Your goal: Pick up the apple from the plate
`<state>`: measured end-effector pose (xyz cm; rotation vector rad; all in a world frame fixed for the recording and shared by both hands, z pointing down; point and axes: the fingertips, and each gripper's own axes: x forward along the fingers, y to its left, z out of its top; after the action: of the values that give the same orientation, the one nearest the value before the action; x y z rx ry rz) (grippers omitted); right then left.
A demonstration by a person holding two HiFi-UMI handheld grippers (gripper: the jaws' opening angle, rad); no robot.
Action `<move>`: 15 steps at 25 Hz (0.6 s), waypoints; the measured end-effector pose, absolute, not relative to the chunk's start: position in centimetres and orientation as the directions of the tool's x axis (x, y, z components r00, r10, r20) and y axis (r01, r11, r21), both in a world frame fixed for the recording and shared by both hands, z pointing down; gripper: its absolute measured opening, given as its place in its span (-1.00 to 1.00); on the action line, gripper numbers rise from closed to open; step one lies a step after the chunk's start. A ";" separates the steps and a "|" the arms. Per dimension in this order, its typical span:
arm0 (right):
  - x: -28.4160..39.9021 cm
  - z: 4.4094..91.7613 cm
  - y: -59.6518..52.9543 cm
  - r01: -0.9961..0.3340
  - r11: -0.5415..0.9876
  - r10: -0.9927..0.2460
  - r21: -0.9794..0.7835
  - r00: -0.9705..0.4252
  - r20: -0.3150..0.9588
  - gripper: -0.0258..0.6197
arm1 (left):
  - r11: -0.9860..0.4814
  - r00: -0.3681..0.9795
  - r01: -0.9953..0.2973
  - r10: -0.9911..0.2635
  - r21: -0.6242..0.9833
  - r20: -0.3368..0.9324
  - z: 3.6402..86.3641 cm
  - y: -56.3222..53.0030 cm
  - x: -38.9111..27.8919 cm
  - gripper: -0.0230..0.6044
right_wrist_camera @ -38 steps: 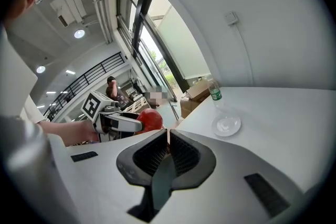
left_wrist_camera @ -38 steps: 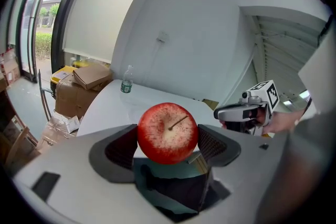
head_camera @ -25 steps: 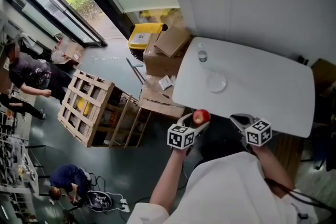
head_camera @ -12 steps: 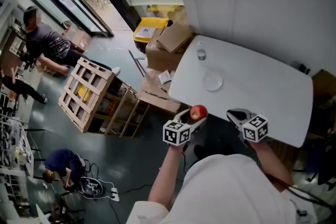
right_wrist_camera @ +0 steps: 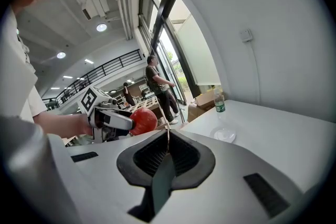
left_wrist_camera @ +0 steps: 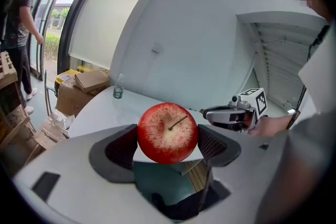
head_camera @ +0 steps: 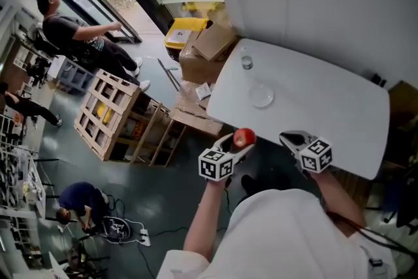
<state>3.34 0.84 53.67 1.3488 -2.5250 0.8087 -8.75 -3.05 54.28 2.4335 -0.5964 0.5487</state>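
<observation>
Apple (left_wrist_camera: 168, 132) is clamped between the two pads of the left claw (head_camera: 242, 142), stem facing the camera, in the air just off the near edge of the desk (head_camera: 326, 114). The right claw (right_wrist_camera: 167, 152) has its jaws together, gripping nothing, and hovers at the same edge just beside the left claw. On the desk the plate (head_camera: 261, 96) lies well apart from the apple, and a bottle (head_camera: 246, 63) stands upright beyond it near the far-left corner. Boxes (head_camera: 212, 42) and a pallet (head_camera: 108, 114) sit on the floor left of the desk.
</observation>
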 end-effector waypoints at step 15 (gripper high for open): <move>3.4 53.8 1.4 -0.799 0.449 -0.720 -0.399 -0.588 0.368 -0.81 | -0.728 0.811 -0.539 -0.311 0.424 0.496 54.1 -1.9 -9.3 0.22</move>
<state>3.35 1.45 53.77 1.3455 -2.5479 0.8217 -9.25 -1.92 54.07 2.4273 -0.6254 0.5346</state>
